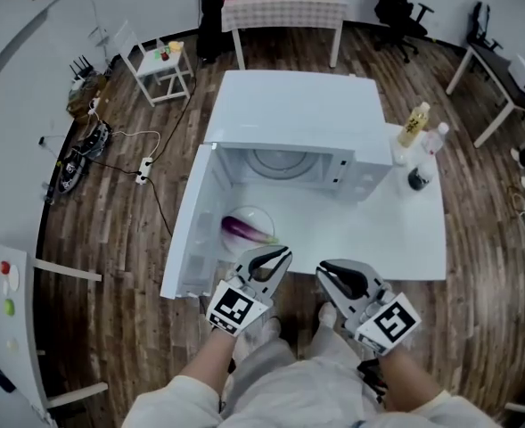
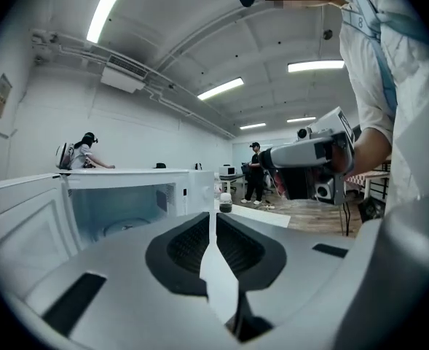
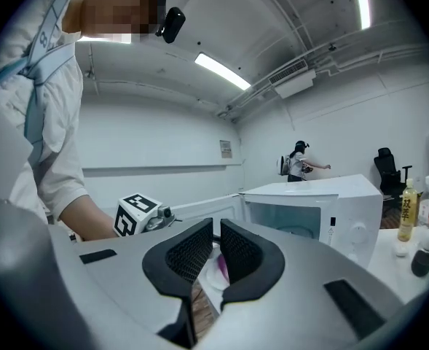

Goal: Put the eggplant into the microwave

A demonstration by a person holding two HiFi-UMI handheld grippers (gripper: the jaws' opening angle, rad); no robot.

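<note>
Well, your white table (image 1: 396, 230) holds a white microwave (image 1: 298, 114) with its door (image 1: 191, 230) swung wide open. You hold your left gripper (image 1: 274, 257) and right gripper (image 1: 331, 273) at the table's near edge. Both have their jaws closed, with nothing in them. A round plate (image 1: 260, 214) sits in front of the microwave, just beside the door. The purple eggplant (image 1: 244, 230) lies on it.

Nothing here can be read with certainty. The yellow bottle (image 3: 407, 210) on the bench (image 1: 378, 230) carries a label with dark characters too small to make out, and the wall notice (image 3: 226, 149) is only a blur
</note>
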